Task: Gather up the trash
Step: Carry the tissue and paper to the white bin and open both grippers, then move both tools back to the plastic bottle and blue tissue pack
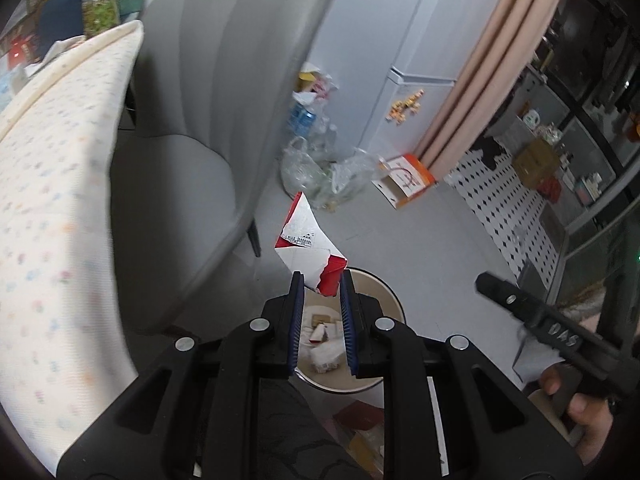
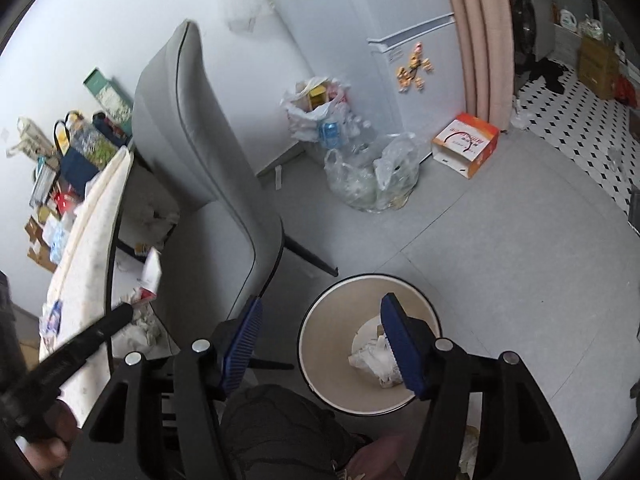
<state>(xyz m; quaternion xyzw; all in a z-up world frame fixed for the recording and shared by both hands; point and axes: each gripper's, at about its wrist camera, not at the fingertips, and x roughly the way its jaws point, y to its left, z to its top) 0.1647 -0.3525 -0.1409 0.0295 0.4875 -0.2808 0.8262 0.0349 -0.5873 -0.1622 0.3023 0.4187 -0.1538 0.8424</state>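
Observation:
My left gripper (image 1: 321, 280) is shut on a torn red and white paper carton (image 1: 308, 246) and holds it just above the round cream waste bin (image 1: 394, 300), which holds crumpled paper and wrappers. In the right wrist view the bin (image 2: 320, 340) sits on the grey floor under my right gripper (image 2: 320, 312), which is open and empty with its jaws wide apart above the bin. The left gripper (image 2: 134, 306) with the carton (image 2: 150, 278) shows at the left of that view. The right gripper's body (image 1: 532, 312) shows at the right of the left wrist view.
A grey upholstered chair (image 2: 208, 168) stands left of the bin beside a table with a dotted cloth (image 1: 52, 200). Clear plastic bags of bottles (image 2: 372, 176), an orange and white box (image 2: 466, 142), a white fridge (image 2: 416, 60) and a pink curtain (image 2: 480, 32) stand beyond.

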